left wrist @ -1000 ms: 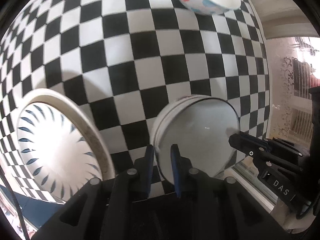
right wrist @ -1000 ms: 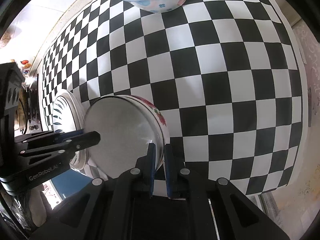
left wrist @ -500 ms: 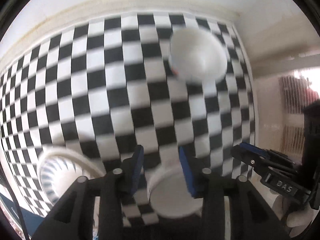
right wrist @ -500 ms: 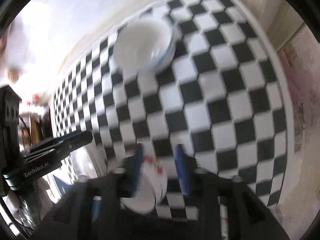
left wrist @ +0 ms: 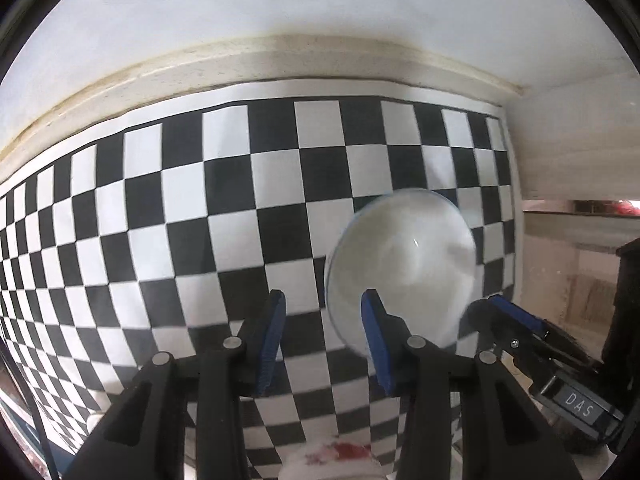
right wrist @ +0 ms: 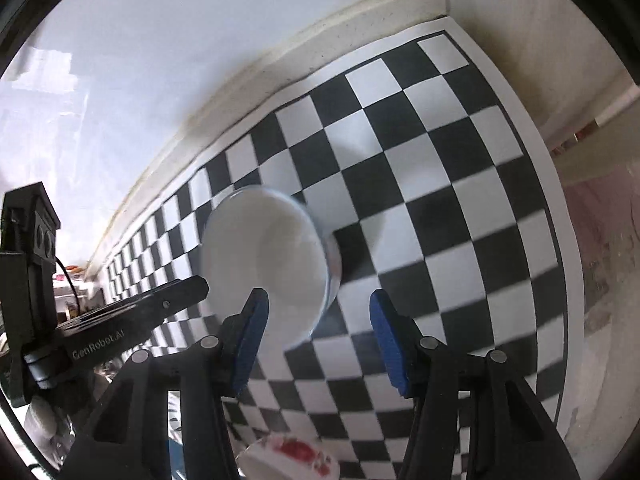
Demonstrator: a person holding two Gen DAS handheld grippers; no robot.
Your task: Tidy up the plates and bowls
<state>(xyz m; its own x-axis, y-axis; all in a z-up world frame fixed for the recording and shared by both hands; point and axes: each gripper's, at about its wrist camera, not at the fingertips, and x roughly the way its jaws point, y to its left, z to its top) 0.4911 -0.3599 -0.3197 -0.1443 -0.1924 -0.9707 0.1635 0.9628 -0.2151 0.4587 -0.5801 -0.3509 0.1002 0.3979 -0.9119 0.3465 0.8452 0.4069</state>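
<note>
A white bowl with a bluish rim (left wrist: 404, 264) sits on the checkered mat, just ahead and right of my open, empty left gripper (left wrist: 323, 320). In the right wrist view the same bowl (right wrist: 268, 264) lies ahead and left of my open, empty right gripper (right wrist: 316, 320). A red-flowered white bowl (left wrist: 336, 458) shows below the left gripper at the bottom edge, and also under the right gripper (right wrist: 292, 458). Each gripper appears in the other's view: the right one (left wrist: 520, 332) and the left one (right wrist: 132, 312).
The black-and-white checkered mat (left wrist: 200, 220) covers the counter up to a cream backsplash strip and white wall (left wrist: 320, 20). The mat's right edge (right wrist: 560, 240) borders the counter end. Clutter (right wrist: 72, 280) lies far left in the right wrist view.
Both grippers let go of the red-flowered bowl, opened, and rose and moved toward the white bowl at the back. The blue-patterned plate has left the left wrist view.
</note>
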